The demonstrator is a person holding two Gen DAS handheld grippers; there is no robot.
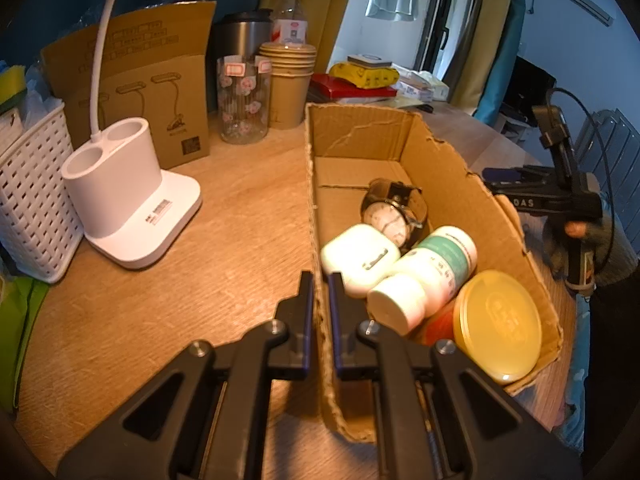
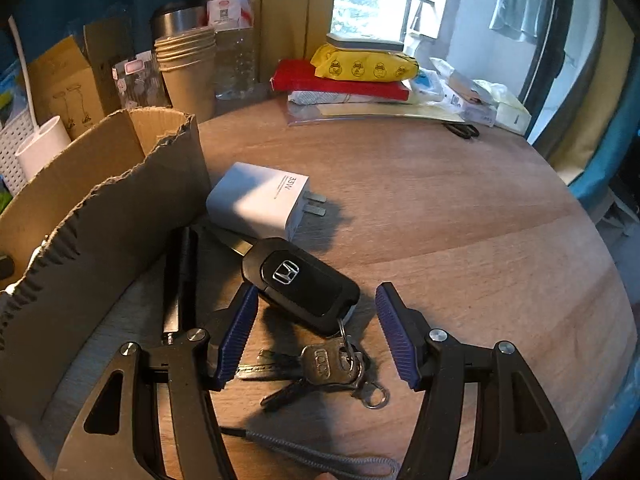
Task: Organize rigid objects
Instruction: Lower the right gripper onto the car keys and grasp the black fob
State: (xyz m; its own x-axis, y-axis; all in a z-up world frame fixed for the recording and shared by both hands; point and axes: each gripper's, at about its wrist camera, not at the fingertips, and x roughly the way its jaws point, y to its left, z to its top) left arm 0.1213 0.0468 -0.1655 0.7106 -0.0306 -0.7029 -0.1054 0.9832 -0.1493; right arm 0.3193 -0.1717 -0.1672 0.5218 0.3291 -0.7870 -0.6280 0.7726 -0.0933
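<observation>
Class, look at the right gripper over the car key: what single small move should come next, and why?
Probably close the right gripper on the car key. Its jaws stand open on either side of the black fob, which lies on the table beside the cardboard box, outside it. The left gripper is shut on the box wall, steadying it.

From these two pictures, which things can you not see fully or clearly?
- Red item, left wrist view: mostly hidden under the white bottle and yellow lid.
- Dark pen-like object, right wrist view: lower end behind the right claw.
- Grey lanyard: cut off by the bottom edge.
</observation>
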